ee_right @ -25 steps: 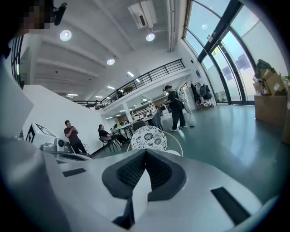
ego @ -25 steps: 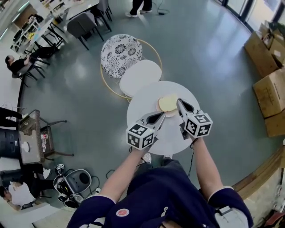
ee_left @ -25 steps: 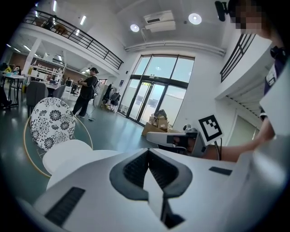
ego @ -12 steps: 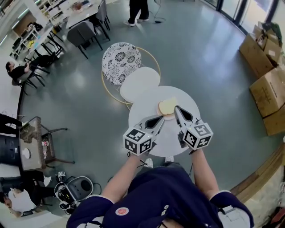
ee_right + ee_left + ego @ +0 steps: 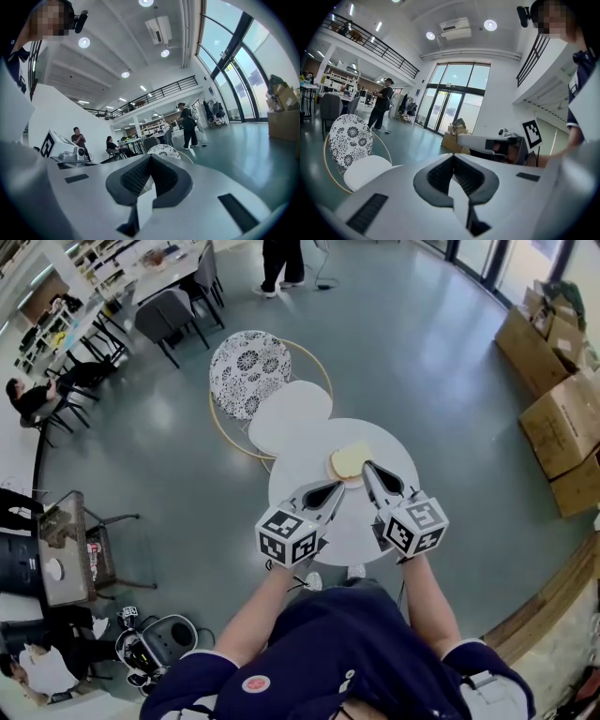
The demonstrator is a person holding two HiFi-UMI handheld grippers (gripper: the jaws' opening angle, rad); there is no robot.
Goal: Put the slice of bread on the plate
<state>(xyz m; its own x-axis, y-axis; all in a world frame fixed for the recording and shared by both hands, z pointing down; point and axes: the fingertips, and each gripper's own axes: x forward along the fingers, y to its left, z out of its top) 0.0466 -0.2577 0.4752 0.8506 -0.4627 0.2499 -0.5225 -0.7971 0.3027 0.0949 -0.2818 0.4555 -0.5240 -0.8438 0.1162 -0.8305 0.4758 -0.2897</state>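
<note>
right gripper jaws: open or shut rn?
Shut. The right gripper shows its jaws pressed together in its own view, with nothing between them.

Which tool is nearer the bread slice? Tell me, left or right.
Right, narrowly. The right tool has its tip at the near right edge of the bread slice; contact is unclear. The left tool ends just short of the slice's near edge.

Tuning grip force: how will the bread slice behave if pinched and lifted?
The bread slice looks thin and flat, so probably light and may sag from an edge pinch. Its pale surface suggests soft crumb, likely to dent or tear. Lying flat on the round white table, it should slide, not roll, if pushed.
</note>
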